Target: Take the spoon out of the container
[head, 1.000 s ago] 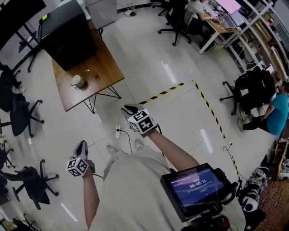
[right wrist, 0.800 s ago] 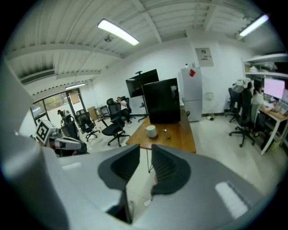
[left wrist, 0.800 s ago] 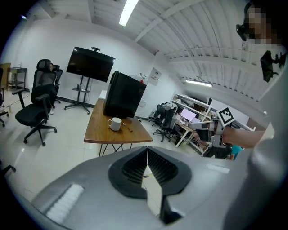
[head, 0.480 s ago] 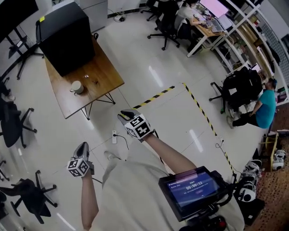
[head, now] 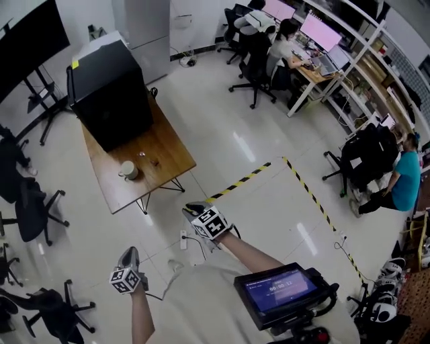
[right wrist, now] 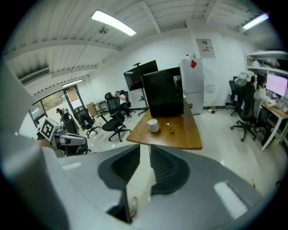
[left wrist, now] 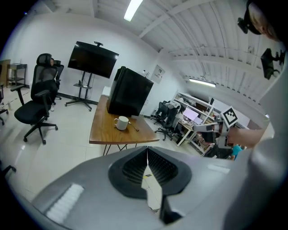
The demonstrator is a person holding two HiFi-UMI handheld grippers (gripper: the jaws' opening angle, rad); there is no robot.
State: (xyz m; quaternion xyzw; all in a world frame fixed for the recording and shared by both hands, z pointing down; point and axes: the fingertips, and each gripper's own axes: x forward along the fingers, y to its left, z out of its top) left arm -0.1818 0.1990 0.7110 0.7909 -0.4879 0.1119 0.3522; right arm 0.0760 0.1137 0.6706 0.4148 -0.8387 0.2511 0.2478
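The wooden bench (head: 168, 144) stands well apart across the floor, so both tools merely point toward it. The left hand-held gripper (head: 129, 255) is closed on nothing, and the right hand-held gripper (head: 195, 209) is slightly parted and empty. The white container (head: 127, 170), a handled mug, sits on the bench beside a black box; the spoon is too small to make out.

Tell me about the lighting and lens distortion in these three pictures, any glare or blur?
Head view: bright streaks of glare on the glossy floor, straight lines bowed toward the edges. Left gripper view: strong fisheye with dark corners, the ceiling light blown out. Right gripper view: same fisheye, the table sharp, the near foreground soft.
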